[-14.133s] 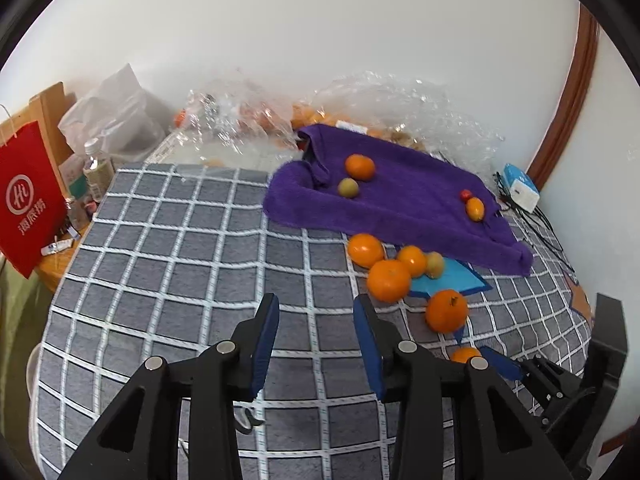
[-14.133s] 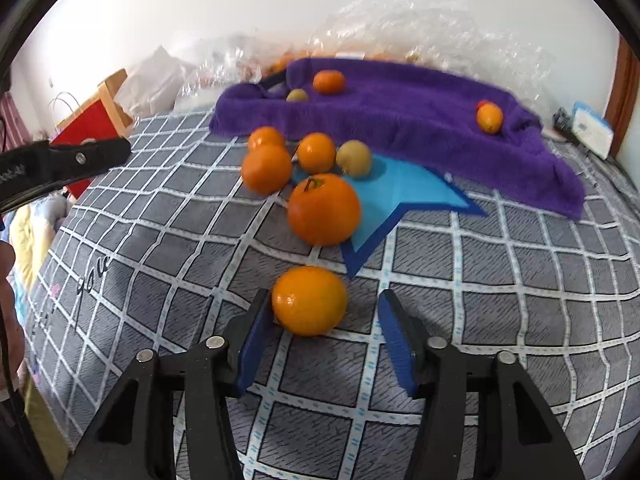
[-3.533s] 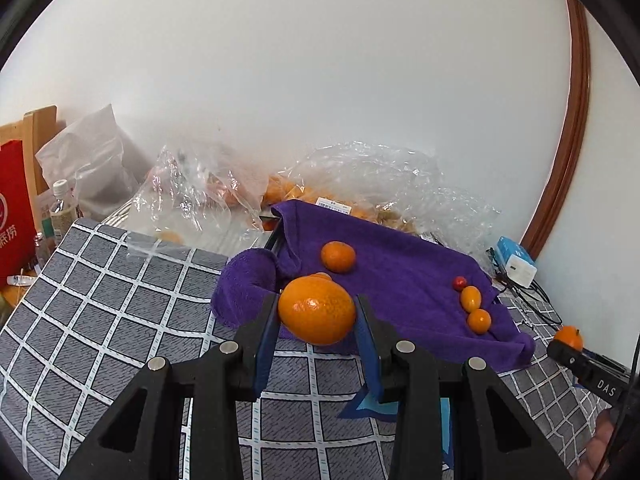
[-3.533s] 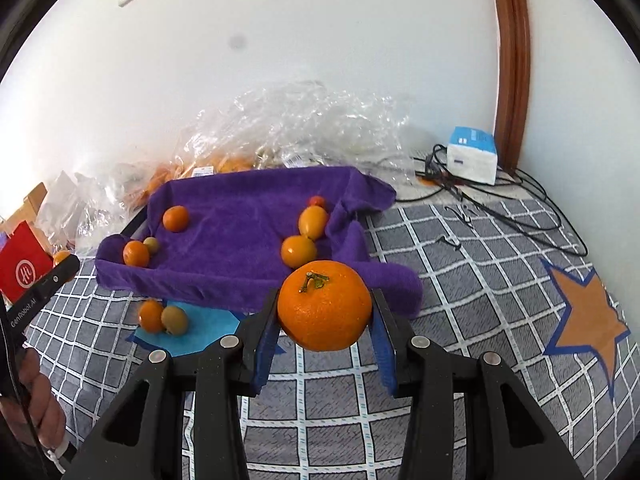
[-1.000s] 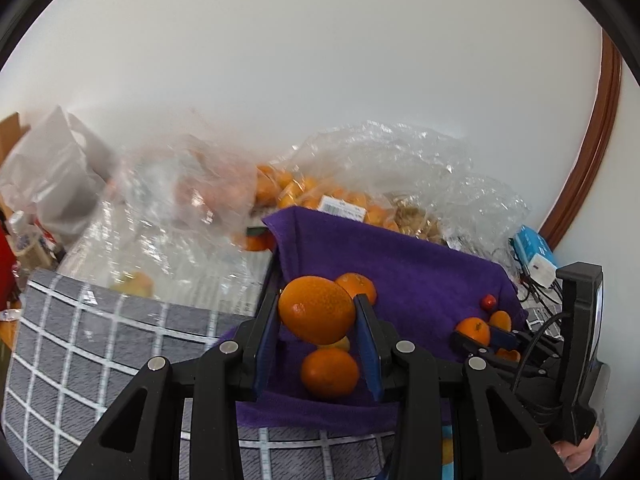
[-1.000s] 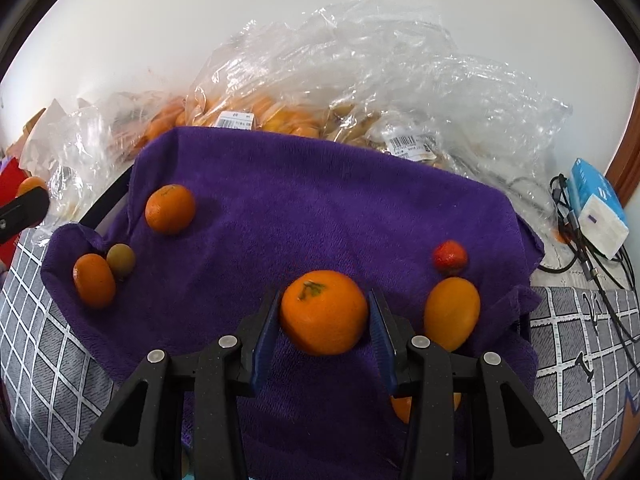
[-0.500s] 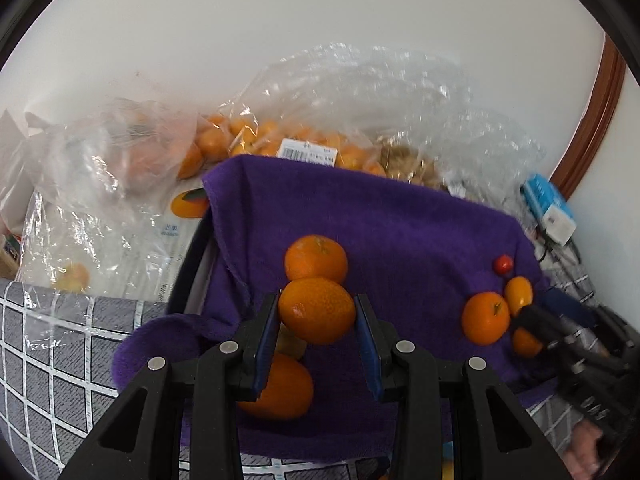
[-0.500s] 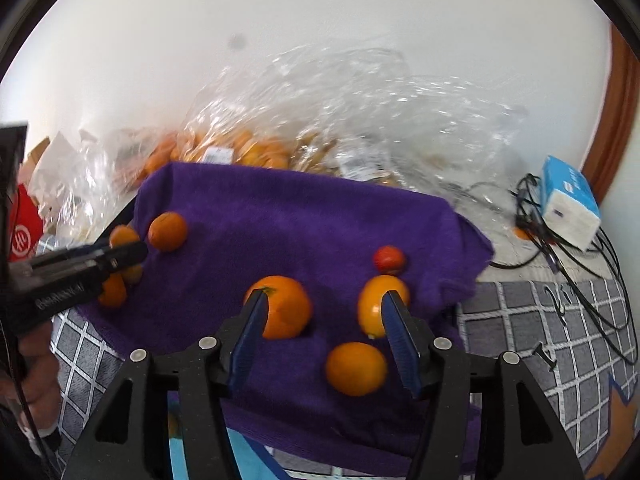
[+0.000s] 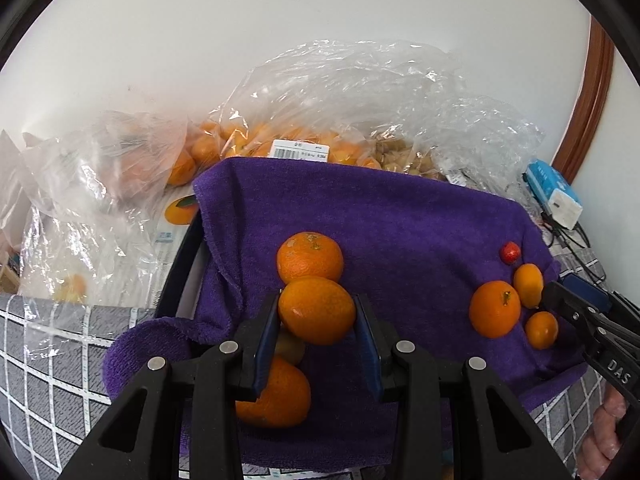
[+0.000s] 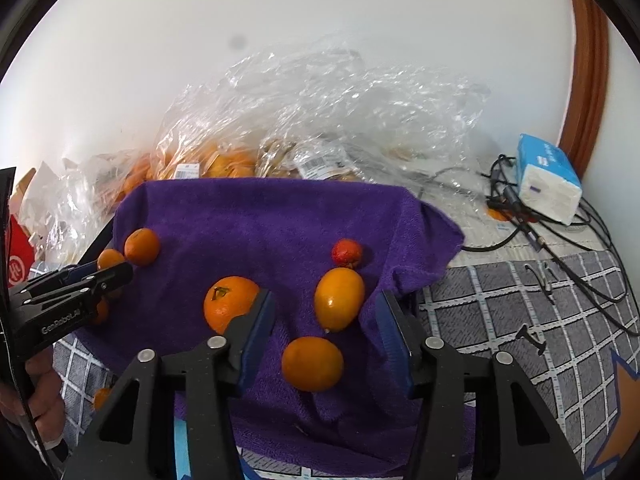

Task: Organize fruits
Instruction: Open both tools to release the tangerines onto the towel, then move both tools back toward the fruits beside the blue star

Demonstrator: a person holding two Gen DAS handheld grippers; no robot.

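Note:
My left gripper (image 9: 318,320) is shut on an orange (image 9: 317,310) and holds it over the left part of the purple towel (image 9: 408,232). Another orange (image 9: 310,258) lies just beyond it, one more orange (image 9: 276,396) and a small greenish fruit (image 9: 290,346) below it. My right gripper (image 10: 326,326) is open and empty above the towel's right side (image 10: 256,224). A large orange (image 10: 230,304) lies by its left finger. A yellow-orange oval fruit (image 10: 339,298), a small orange (image 10: 313,363) and a red fruit (image 10: 347,251) lie between and beyond its fingers.
Clear plastic bags of oranges (image 9: 304,136) are piled behind the towel against the white wall. A blue-white box (image 10: 546,178) and black cables (image 10: 560,256) lie at the right on the grey checked cloth (image 10: 540,320). A red bag (image 10: 16,264) stands at the far left.
My right gripper has opened, left its orange on the towel and drawn back. My left gripper has moved closer over the towel's left side, still holding its orange.

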